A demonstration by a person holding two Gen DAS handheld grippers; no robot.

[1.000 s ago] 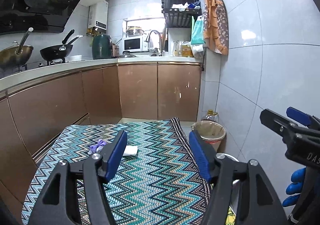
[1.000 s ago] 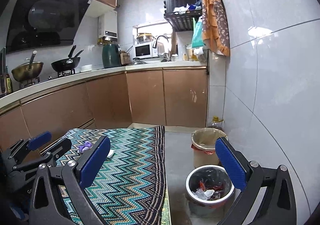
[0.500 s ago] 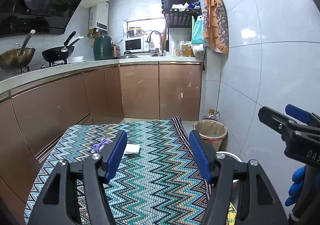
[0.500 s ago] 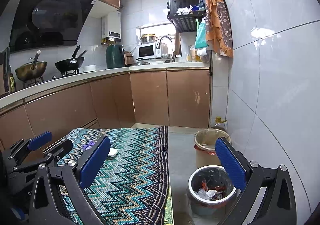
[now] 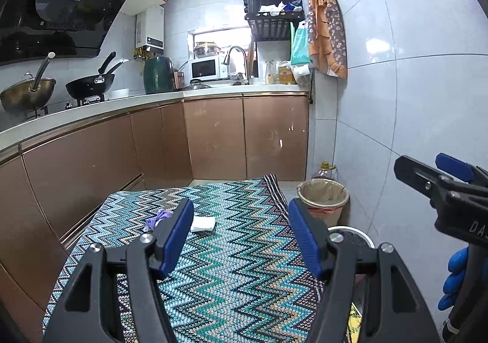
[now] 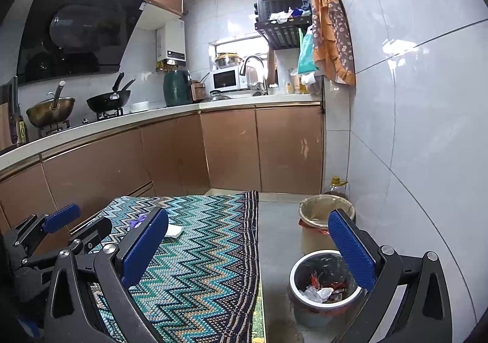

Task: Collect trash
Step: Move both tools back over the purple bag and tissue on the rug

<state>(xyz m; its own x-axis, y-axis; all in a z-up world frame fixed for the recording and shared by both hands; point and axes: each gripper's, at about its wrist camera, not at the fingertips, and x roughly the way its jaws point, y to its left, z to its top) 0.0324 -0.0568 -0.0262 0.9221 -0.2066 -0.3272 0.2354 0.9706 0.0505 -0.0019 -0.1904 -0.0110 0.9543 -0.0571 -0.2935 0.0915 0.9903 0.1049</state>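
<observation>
We held left hand-held gripper [image 5: 241, 236] wide, empty, aimed at tissue [image 5: 202, 223] and purple scrap [image 5: 157, 218] on desk [image 5: 231, 297]. Right hand-held gripper [image 6: 248, 247] wide, empty, over bin [image 6: 323, 282], likely ready for drop.

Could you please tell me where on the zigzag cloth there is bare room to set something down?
The zigzag cloth is bare across its near and right parts, up to its dark edge beside the bins. Its far-left corner holds a white tissue and a purple scrap.
</observation>
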